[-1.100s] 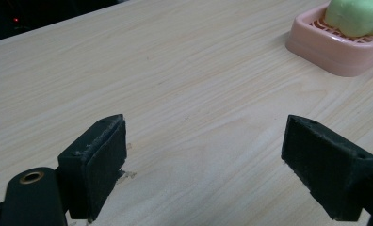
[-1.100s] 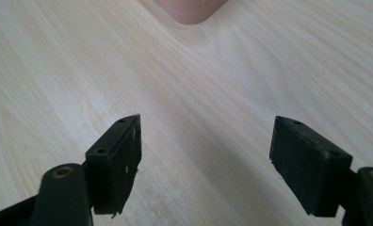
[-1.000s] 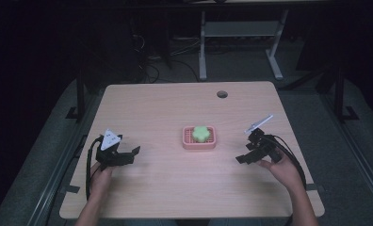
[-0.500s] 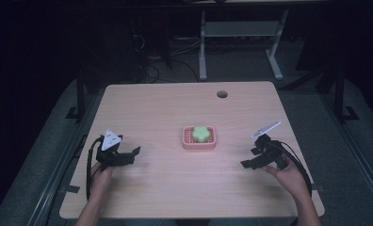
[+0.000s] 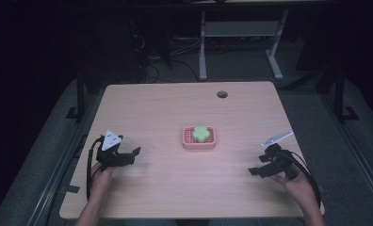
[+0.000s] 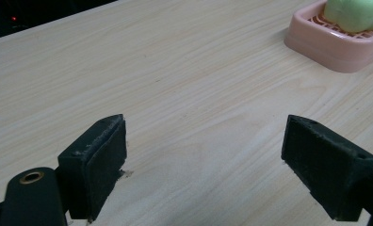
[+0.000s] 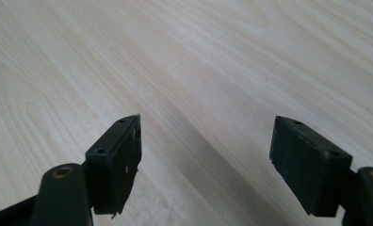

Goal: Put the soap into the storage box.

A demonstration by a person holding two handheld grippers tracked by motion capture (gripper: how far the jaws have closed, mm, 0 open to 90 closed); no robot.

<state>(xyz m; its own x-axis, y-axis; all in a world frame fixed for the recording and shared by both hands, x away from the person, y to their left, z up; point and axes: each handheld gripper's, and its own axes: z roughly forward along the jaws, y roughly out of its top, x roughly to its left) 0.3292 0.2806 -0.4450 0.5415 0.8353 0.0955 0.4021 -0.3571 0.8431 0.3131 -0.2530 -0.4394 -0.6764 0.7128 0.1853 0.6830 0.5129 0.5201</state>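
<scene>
A pink slotted soap dish [image 5: 199,138] sits at the middle of the wooden table [image 5: 175,108], and a pale green soap bar [image 5: 201,133] lies in it. My left gripper [image 5: 130,156] rests low at the table's left front, open, with nothing between its jaws. In the left gripper view the pink dish [image 6: 337,40] and the green soap [image 6: 356,14] appear at the upper right, beyond my left gripper [image 6: 206,165]. My right gripper [image 5: 260,165] is at the right front, open and empty. The right gripper view has my right gripper [image 7: 206,160] over bare wood.
A round cable hole [image 5: 222,94] lies near the table's far edge. Desk legs [image 5: 202,47] and cables stand on the dark floor behind. The person's hands [image 5: 297,186] hold the grippers near the front edge.
The right gripper has drawn back toward the front right of the table and sunk lower. The left gripper has stayed where it was.
</scene>
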